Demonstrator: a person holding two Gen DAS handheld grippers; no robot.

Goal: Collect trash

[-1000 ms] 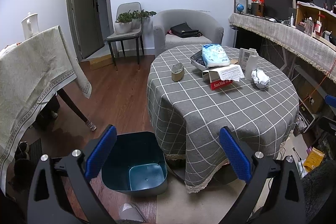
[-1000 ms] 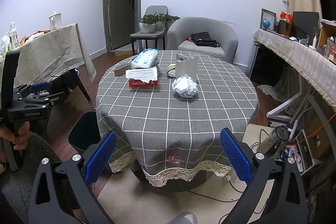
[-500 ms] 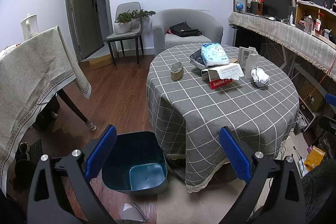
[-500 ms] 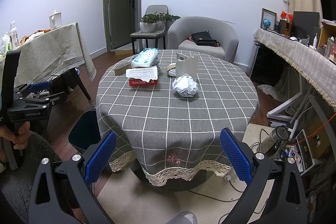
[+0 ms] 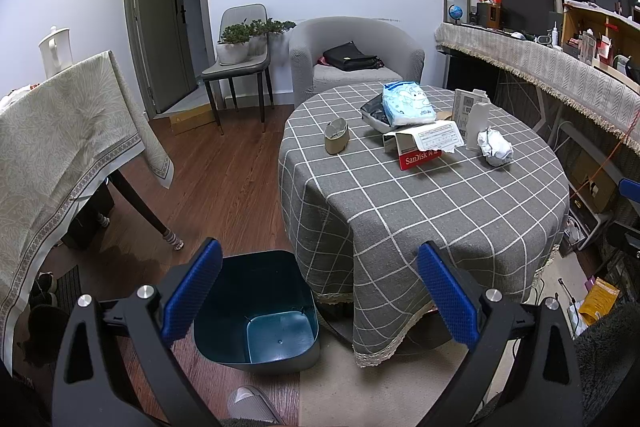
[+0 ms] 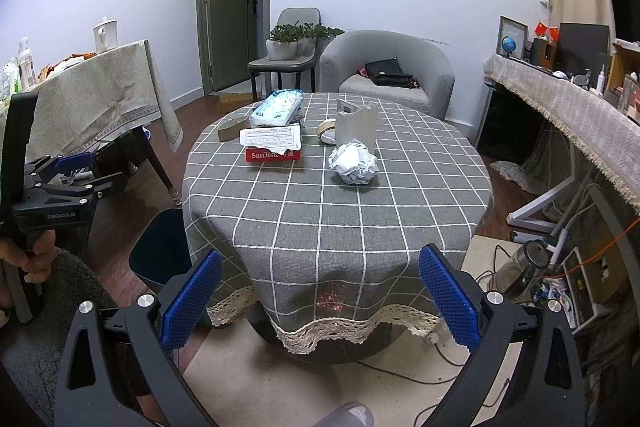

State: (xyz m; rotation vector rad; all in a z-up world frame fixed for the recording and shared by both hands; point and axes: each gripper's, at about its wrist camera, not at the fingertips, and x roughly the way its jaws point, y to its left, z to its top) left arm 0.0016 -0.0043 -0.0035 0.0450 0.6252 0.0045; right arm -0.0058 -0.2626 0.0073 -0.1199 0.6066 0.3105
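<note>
A crumpled white paper ball lies on the round table with the grey checked cloth; it also shows in the left wrist view. A red SanDisk box with a torn paper on top and a blue-white tissue pack lie further back. A dark blue bin stands on the floor at the table's left. My left gripper is open and empty above the bin. My right gripper is open and empty in front of the table's near edge.
A flattened cardboard roll, a tape roll and an upright grey card also sit on the table. A cloth-covered table stands left, an armchair behind, a long counter right, cables on the floor.
</note>
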